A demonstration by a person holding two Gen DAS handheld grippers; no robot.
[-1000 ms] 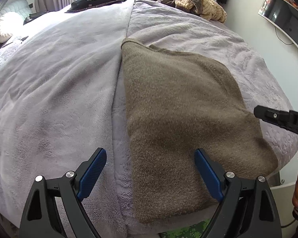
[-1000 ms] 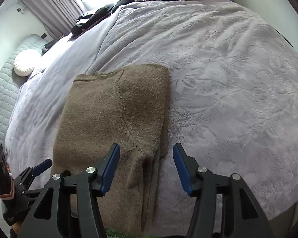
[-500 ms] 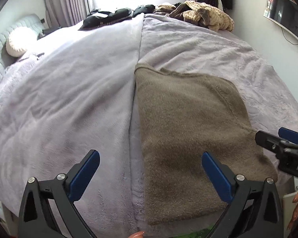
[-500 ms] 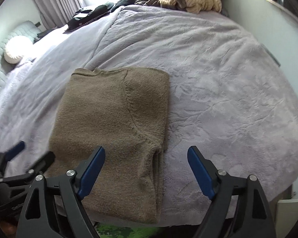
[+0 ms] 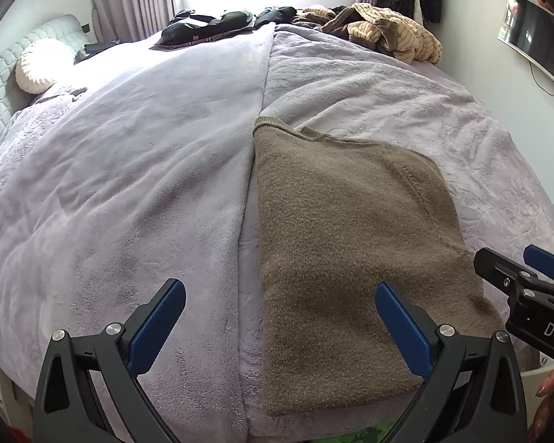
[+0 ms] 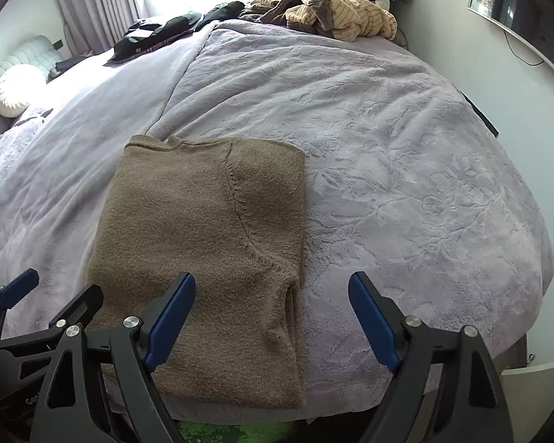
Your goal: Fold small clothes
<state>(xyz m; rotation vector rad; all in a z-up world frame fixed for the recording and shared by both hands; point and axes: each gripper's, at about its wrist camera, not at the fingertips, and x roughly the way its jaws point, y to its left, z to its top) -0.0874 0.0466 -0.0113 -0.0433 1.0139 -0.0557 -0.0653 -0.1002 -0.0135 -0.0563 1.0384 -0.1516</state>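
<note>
Folded brown sweater (image 6: pixel 199 251) lying flat near the bed's (image 6: pixel 387 147) front edge, left gripper (image 5: pixel 279 326) spread wide and empty above it, right gripper (image 6: pixel 271 319) likewise released, holding nothing

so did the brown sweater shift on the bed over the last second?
No. The brown sweater keeps its left edge along the blanket seam, same folded shape. Only the cameras pulled back; both grippers, left and right, hang open, touching nothing.
</note>
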